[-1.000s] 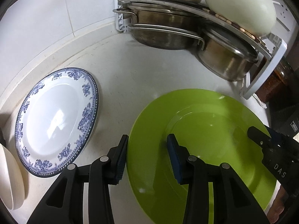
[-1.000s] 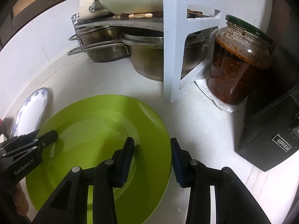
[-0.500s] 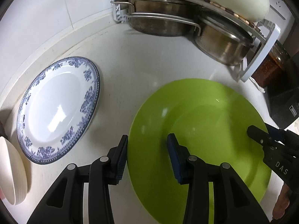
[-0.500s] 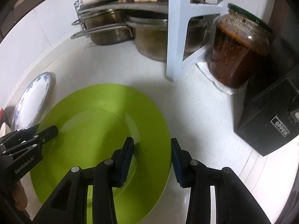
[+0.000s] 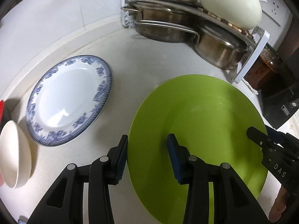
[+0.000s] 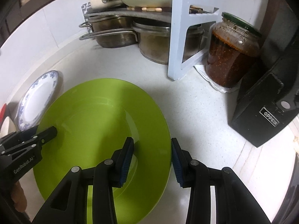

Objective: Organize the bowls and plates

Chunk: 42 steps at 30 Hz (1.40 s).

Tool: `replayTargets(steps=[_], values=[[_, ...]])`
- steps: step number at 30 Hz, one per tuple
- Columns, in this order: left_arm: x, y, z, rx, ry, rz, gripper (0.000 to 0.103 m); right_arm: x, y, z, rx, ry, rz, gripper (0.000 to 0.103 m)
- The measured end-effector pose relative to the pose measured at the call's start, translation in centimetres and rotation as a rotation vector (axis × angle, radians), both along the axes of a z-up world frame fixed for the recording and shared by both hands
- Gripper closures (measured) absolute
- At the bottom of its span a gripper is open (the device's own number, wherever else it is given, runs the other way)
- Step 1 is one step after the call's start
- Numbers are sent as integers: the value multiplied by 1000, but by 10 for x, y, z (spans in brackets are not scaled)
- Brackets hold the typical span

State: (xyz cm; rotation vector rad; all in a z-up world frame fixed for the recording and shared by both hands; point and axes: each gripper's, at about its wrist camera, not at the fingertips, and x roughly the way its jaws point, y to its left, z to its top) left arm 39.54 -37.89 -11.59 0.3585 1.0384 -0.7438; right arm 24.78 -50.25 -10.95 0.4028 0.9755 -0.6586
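A large green plate (image 5: 198, 123) lies between my two grippers; it also shows in the right wrist view (image 6: 97, 123). My left gripper (image 5: 147, 156) straddles the plate's left rim, jaws apart, one finger outside and one over the plate. My right gripper (image 6: 152, 158) straddles the right rim the same way. Both look open around the rim, not clamped. A blue-and-white plate (image 5: 69, 100) lies flat on the counter to the left, also seen in the right wrist view (image 6: 37, 99). A white bowl (image 5: 13, 155) sits at the far left.
A white rack (image 6: 179, 43) at the back holds steel pots (image 5: 216, 50) and white cookware (image 5: 231, 5). A jar of red sauce (image 6: 229, 54) and a black box (image 6: 269, 106) stand to the right. White counter (image 5: 130, 69) lies between the plates.
Both wrist views have shifted slightly; the green plate sits a little farther from the pot rack and nearer the blue-and-white plate. Jaw openings look unchanged.
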Motion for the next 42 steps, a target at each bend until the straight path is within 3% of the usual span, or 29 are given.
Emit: replayTargets(steps=[21, 42], values=[[-19, 149, 50, -60, -75, 235, 62, 7, 104, 47, -61, -85, 205, 62], [-50, 337, 59, -57, -79, 540, 62, 33, 261, 55, -50, -115, 483, 62]])
